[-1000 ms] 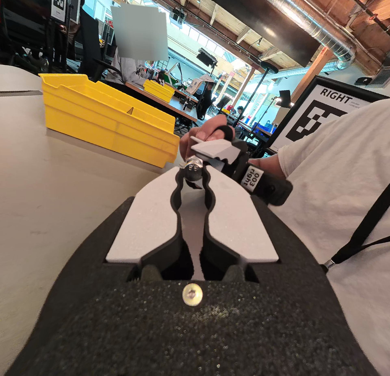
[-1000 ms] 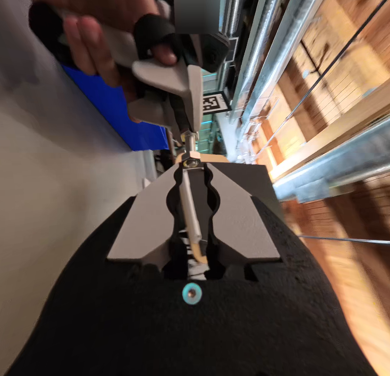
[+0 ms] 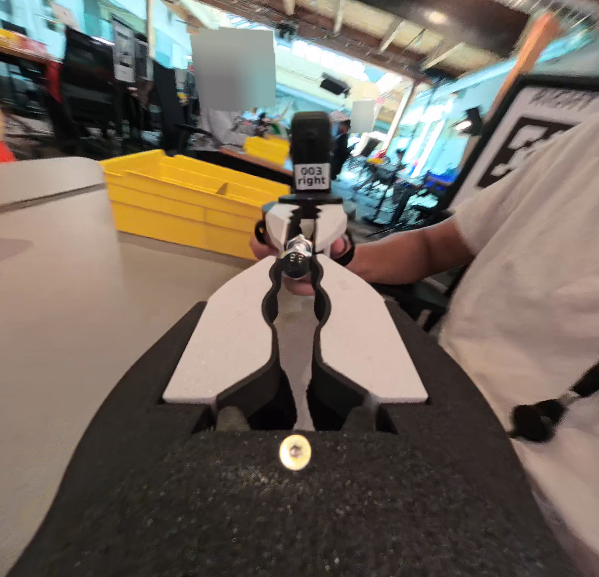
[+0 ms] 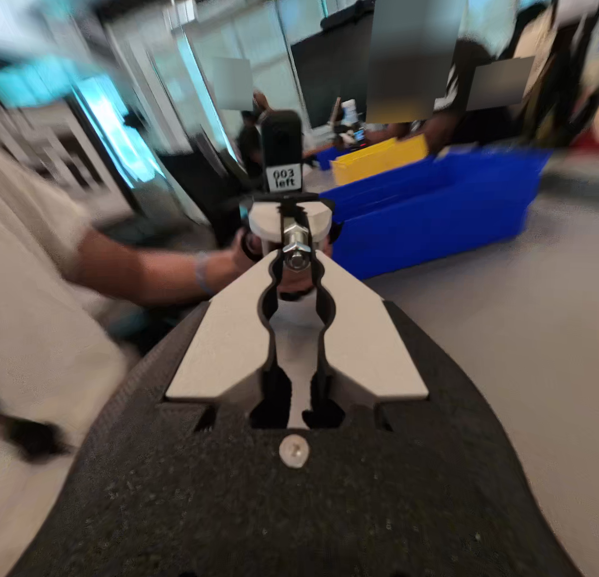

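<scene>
My two grippers face each other tip to tip above the table, joined by one silver bolt. My left gripper is shut on the bolt's head. In the right wrist view it shows farther off, its pads on the hex head. My right gripper is shut on the nut at the bolt's threaded end, just behind a winged nut. The left wrist view shows the right gripper upright behind the bolt, its fingers on the silver nut. A hand holds each gripper.
A yellow bin stands on the pale table behind and to the left. A blue bin and another yellow bin stand to the right in the right wrist view. The person's white shirt is close on the right. My left and right fingertips are right by each other.
My right gripper has rolled back from a sideways tilt to upright around the bolt and grips the nut again. My left gripper has kept its hold on the bolt head.
</scene>
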{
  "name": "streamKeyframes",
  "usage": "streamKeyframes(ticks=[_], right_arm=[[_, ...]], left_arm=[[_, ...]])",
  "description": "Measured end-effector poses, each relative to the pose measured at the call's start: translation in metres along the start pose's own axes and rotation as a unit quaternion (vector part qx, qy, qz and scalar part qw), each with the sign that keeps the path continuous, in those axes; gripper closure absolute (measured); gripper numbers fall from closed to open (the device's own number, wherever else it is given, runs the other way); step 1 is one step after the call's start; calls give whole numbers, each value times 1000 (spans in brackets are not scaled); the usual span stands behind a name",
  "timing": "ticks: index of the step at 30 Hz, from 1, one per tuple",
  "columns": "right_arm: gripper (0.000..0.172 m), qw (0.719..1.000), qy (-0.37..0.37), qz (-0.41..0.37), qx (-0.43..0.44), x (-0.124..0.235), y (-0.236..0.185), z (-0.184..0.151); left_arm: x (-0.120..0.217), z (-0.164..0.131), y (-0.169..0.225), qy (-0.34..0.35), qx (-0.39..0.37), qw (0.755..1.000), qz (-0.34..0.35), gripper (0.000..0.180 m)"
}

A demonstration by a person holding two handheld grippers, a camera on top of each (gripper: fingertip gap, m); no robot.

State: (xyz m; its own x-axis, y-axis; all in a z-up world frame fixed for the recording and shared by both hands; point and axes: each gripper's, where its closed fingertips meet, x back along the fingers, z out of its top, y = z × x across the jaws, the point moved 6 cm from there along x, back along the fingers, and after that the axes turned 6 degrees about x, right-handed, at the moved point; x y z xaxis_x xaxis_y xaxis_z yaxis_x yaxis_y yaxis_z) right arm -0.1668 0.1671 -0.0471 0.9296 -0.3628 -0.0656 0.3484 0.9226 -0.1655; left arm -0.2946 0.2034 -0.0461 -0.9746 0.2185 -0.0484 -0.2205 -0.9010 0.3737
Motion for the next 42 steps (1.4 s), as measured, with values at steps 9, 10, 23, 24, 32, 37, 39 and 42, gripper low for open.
streamKeyframes(ticks=[9,10,23,24,32,37,39,42], right_arm=[[155,518,-169,-268,794,-10,-42,-19],[155,513,-169,-270,797,-10,-41,-19],[139,978,-144,-97,119,-4,12,-34],[134,991,-119,-46,33,-4,12,-32],[143,955,57,90,-277,5,20,-10],[141,920,60,139,-361,-3,16,-17],[154,908,53,155,-386,-5,15,-20],[155,919,49,146,-362,-4,15,-18]], left_arm=[[0,-1,3,0,59,997,-44,164],[0,-1,2,1,60,997,-42,164],[12,8,-8,47,-25,998,29,164],[12,8,-7,48,-33,998,31,164],[2,3,0,24,-67,997,32,164],[-2,-1,3,14,-87,996,32,164],[-3,-1,4,12,-93,995,31,164],[-3,-1,5,11,-97,995,32,164]])
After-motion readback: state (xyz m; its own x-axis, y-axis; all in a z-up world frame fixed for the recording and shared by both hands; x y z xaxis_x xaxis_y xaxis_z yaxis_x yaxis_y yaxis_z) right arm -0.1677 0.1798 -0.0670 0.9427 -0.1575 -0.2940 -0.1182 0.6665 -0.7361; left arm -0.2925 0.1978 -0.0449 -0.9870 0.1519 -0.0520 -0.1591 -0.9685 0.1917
